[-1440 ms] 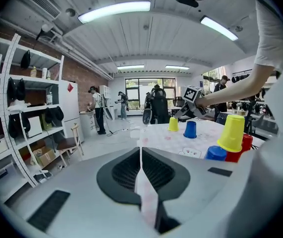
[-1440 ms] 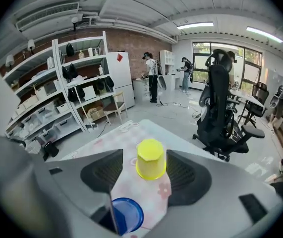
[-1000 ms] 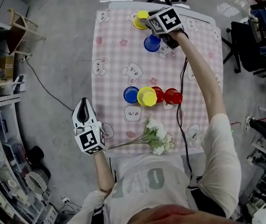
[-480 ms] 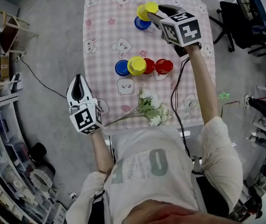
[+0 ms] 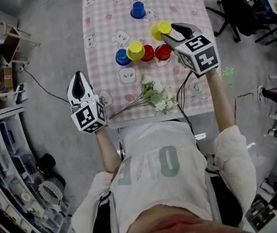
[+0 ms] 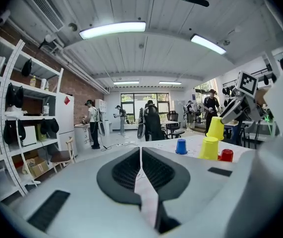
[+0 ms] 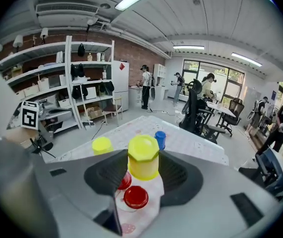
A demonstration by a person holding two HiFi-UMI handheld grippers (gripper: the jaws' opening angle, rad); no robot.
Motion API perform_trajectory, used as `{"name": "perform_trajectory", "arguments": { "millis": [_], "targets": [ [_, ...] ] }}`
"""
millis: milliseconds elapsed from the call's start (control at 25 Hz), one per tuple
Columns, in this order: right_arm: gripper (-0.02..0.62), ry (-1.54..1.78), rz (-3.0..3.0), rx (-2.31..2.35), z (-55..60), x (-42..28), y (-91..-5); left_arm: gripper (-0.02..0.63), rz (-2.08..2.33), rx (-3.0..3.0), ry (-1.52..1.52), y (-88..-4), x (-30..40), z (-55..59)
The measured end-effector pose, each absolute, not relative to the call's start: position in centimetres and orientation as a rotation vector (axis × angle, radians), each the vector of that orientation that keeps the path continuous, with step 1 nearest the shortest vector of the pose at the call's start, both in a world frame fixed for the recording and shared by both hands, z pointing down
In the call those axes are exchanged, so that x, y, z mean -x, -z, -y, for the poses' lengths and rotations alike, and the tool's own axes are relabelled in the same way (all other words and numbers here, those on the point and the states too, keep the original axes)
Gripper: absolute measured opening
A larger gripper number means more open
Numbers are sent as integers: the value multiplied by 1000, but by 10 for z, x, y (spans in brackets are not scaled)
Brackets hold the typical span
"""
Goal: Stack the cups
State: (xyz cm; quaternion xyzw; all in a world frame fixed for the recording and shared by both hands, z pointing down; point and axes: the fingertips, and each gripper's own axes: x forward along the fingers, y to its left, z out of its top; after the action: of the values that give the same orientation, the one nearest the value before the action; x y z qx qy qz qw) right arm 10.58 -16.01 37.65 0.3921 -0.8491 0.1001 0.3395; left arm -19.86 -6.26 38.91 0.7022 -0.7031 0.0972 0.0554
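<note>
left gripper (image 5: 78, 77): white shell, black ribbed jaw pads
marker cube (image 5: 89, 119): white, black square codes (one on each gripper)
right gripper (image 5: 170, 32): same build
shirt (image 5: 153, 165): pale tee, grey lettering, short sleeves
cable (image 5: 181, 111): thin, black

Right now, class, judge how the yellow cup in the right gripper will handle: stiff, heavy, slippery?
The yellow cup is likely stiff: its walls show no dent between the right gripper's jaws. Probably light, looking like small hollow plastic. Its smooth sides may slip.

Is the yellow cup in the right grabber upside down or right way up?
Upside down. The held yellow cup has its closed bottom on top and its wider rim below.
</note>
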Motion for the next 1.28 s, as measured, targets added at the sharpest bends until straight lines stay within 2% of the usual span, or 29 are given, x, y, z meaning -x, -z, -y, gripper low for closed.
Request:
{"name": "perform_trajectory", "arguments": {
  "millis": [480, 1280],
  "targets": [
    [202, -318, 2139, -903, 113, -104, -421, 34, 2133, -2120, -278, -392, 195, 41],
    [216, -386, 2191, -927, 116, -99, -416, 34, 2102, -2135, -293, -396, 191, 45]
  ]
}}
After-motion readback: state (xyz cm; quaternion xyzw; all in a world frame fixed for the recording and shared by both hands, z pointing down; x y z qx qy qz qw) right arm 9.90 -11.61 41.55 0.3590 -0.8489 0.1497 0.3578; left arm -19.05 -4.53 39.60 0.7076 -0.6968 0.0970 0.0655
